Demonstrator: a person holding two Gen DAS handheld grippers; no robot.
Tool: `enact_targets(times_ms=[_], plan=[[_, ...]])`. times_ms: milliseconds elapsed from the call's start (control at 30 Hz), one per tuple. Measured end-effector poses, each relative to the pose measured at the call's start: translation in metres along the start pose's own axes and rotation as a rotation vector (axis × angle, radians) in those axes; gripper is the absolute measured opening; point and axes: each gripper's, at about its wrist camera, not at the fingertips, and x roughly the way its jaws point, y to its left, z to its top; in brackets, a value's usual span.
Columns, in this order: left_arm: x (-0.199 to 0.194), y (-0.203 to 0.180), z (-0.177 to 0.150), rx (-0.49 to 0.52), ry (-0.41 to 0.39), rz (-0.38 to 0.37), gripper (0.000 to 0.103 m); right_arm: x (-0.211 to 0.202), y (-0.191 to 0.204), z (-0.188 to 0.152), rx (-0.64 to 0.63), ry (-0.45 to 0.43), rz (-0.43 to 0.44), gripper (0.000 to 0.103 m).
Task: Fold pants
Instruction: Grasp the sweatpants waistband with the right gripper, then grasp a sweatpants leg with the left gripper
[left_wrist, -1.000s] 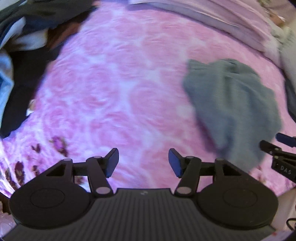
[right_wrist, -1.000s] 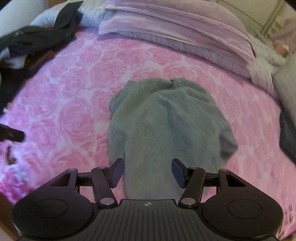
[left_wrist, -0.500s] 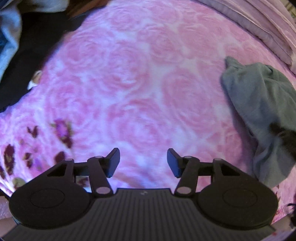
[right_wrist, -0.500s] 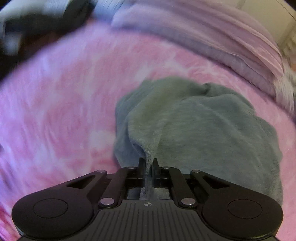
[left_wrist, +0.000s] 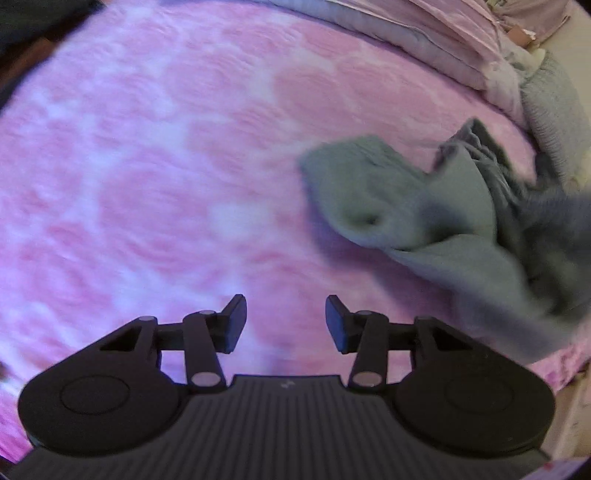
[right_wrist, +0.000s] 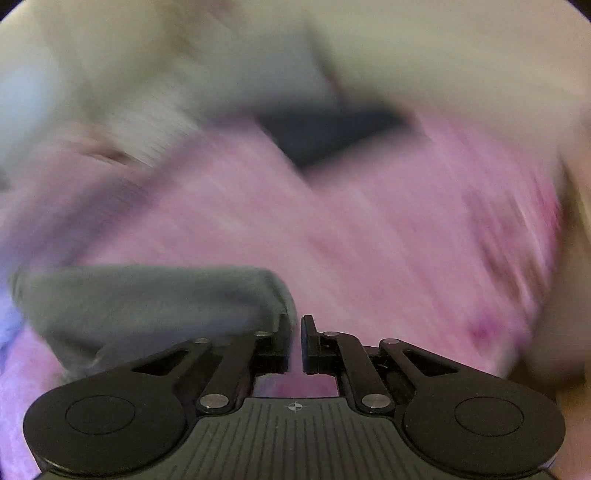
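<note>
The grey pants (left_wrist: 424, 210) lie crumpled on the right of the pink rose bedspread (left_wrist: 147, 166), with their right side raised and blurred. My left gripper (left_wrist: 284, 317) hovers open over bare bedspread, left of the pants and apart from them. The right wrist view is heavily blurred. There my right gripper (right_wrist: 294, 332) is shut to a narrow slit, and the grey pants (right_wrist: 147, 302) bunch to its left with their edge pinched at the fingertips.
Lilac pillows (left_wrist: 424, 44) line the far edge of the bed. A grey knit item (left_wrist: 550, 99) sits at the far right. A dark garment (right_wrist: 332, 136) lies on the bedspread (right_wrist: 369, 240) beyond the right gripper. The bed's edge shows at lower right.
The right gripper shut on the pants and has swung away with them, blurring its view. The pants went from a flat heap to a lifted, stretched bunch. The left gripper stayed open.
</note>
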Motion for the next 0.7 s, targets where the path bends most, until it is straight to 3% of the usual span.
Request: enact_targets(times_ms=[33,67,100,167,233,300,400,600,700], plan=[[0.005,-0.009,-0.002,-0.017,0.010,-0.015,0.047,0.009,-0.020,0.003,0.058,0.053,0.010,0.008],[0.010,-0.017,-0.003,-0.037,0.017,-0.030,0.052,0.015,-0.039,0.005,0.097,0.084,0.029,0.020],[0.015,-0.022,-0.005,-0.064,0.019,-0.049,0.056,0.016,-0.049,0.007,0.107,0.078,0.034,0.039],[0.025,-0.033,-0.005,-0.119,0.011,-0.083,0.067,0.023,-0.049,0.013,0.051,0.040,0.061,0.066],[0.038,-0.042,-0.006,-0.172,0.016,-0.122,0.074,0.031,-0.034,0.012,-0.086,0.020,0.084,0.069],[0.056,-0.046,-0.005,-0.238,0.021,-0.157,0.074,0.048,-0.013,0.017,-0.228,0.022,0.149,0.069],[0.078,-0.047,-0.006,-0.379,0.004,-0.216,0.074,0.079,0.014,0.028,-0.316,0.028,0.260,0.069],[0.107,-0.037,-0.020,-0.743,-0.058,-0.296,0.075,0.146,0.028,0.063,-0.226,0.088,0.306,0.074],[0.127,-0.034,-0.027,-0.842,-0.054,-0.298,0.075,0.168,0.023,0.072,-0.161,0.140,0.349,0.074]])
